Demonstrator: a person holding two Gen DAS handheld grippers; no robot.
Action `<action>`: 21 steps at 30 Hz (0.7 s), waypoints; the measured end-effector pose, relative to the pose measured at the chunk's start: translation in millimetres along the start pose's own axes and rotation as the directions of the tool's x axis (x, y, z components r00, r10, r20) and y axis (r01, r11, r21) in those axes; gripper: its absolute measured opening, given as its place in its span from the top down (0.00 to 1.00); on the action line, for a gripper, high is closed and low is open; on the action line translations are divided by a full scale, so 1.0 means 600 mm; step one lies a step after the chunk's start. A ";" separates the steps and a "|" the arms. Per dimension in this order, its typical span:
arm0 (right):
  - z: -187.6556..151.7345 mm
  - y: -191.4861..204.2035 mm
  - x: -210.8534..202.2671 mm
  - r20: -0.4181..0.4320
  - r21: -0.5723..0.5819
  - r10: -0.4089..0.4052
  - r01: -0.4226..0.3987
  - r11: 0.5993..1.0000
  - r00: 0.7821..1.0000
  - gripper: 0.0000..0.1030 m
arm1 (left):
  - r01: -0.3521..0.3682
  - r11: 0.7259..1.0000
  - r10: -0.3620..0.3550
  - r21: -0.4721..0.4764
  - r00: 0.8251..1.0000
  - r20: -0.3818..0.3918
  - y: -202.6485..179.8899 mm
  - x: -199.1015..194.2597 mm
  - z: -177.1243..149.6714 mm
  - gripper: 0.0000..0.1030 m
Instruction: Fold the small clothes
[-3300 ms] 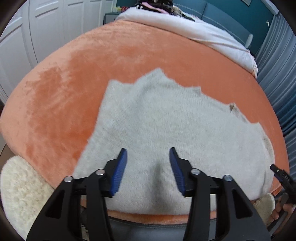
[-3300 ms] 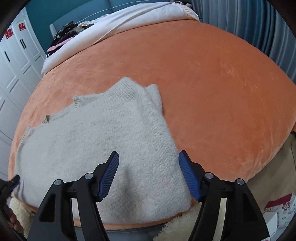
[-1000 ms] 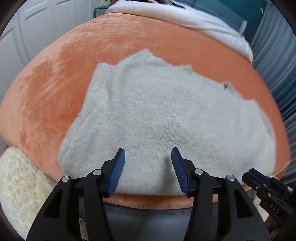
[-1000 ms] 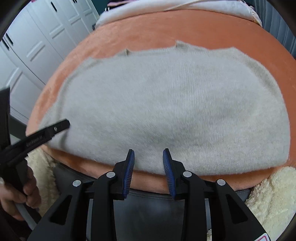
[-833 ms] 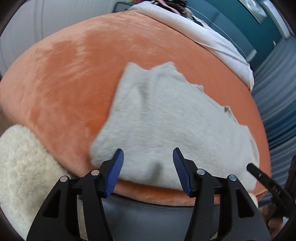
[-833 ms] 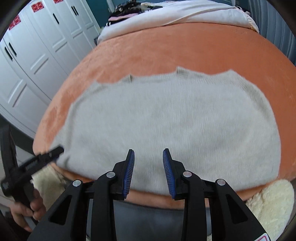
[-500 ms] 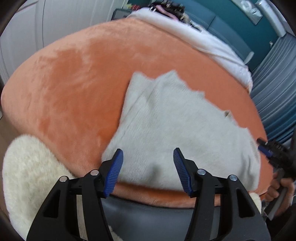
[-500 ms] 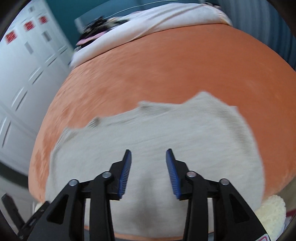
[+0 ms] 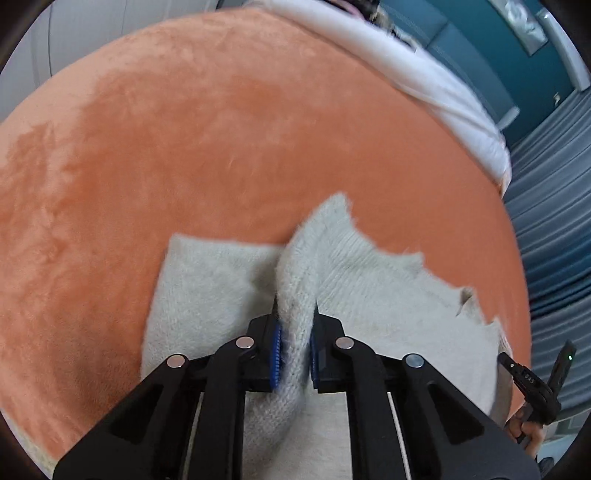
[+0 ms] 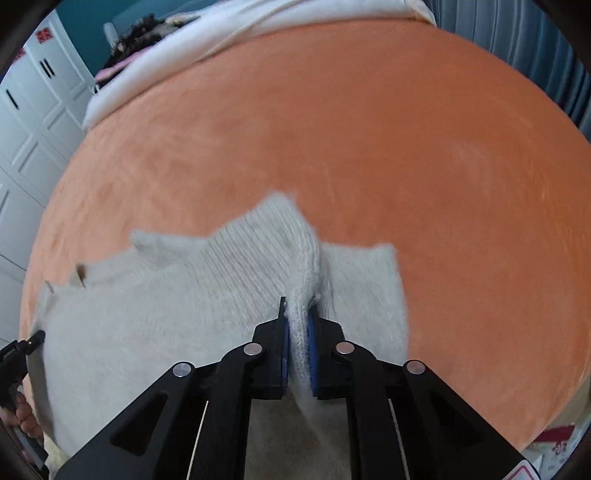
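Now both tongs clamped on cream knit sweater (image 9: 388, 314). Left tongs (image 9: 294, 345) pinch raised ridge of knit, blue pads (image 9: 276, 349) pressed into fabric on either side. Right tongs (image 10: 296, 347) grip similar ridge on opposite side (edges blurred). Sweater lies on orange plush bed cover (image 9: 203, 129), lifted folds rising from each grip, rest spread flat. White bedding (image 10: 258, 14) bunched along far end. White wardrobe doors (image 10: 33, 122) beside bed; grey curtain (image 9: 554, 221) on other side.
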State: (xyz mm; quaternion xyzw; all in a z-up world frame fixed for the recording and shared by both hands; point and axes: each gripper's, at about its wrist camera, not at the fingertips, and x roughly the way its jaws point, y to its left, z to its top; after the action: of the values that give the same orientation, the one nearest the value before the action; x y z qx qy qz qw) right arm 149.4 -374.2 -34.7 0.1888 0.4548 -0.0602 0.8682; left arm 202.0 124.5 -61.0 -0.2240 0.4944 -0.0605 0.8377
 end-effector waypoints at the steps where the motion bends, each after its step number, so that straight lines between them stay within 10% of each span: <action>1: 0.009 -0.004 -0.025 0.055 0.025 0.034 -0.036 0.999 0.998 0.93 | -0.011 1.000 0.010 0.015 1.000 0.021 -0.005 -0.012 0.004 0.90; 3: 0.017 -0.030 -0.024 0.086 0.063 0.009 -0.015 0.998 0.996 0.93 | -0.052 0.998 0.052 0.035 0.999 0.015 -0.006 -0.005 0.009 0.90; 6: -0.004 -0.088 0.088 -0.158 0.143 -0.047 0.070 0.987 0.986 0.93 | -0.121 0.992 0.123 0.041 0.991 -0.055 0.010 0.054 0.000 0.89; 9: -0.005 -0.071 0.043 -0.057 0.143 -0.035 0.043 0.989 0.998 0.85 | -0.115 0.993 0.116 0.037 0.993 -0.016 -0.005 0.030 -0.003 0.83; 13: -0.024 0.001 -0.035 0.038 0.045 -0.013 0.011 0.999 0.999 0.82 | -0.053 0.998 0.055 -0.029 0.996 0.075 -0.002 -0.056 -0.027 0.41; 21: -0.115 0.243 -0.002 -0.156 -0.174 0.210 -0.236 0.956 0.965 0.84 | -0.068 0.937 0.112 -0.343 0.988 0.111 0.105 -0.147 -0.162 0.35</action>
State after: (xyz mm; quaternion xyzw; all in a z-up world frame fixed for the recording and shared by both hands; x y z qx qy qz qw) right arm 136.2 -213.5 -29.3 0.1586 0.4924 0.0953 0.8505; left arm 66.5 178.4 -57.7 -0.3448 0.4523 0.0781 0.8188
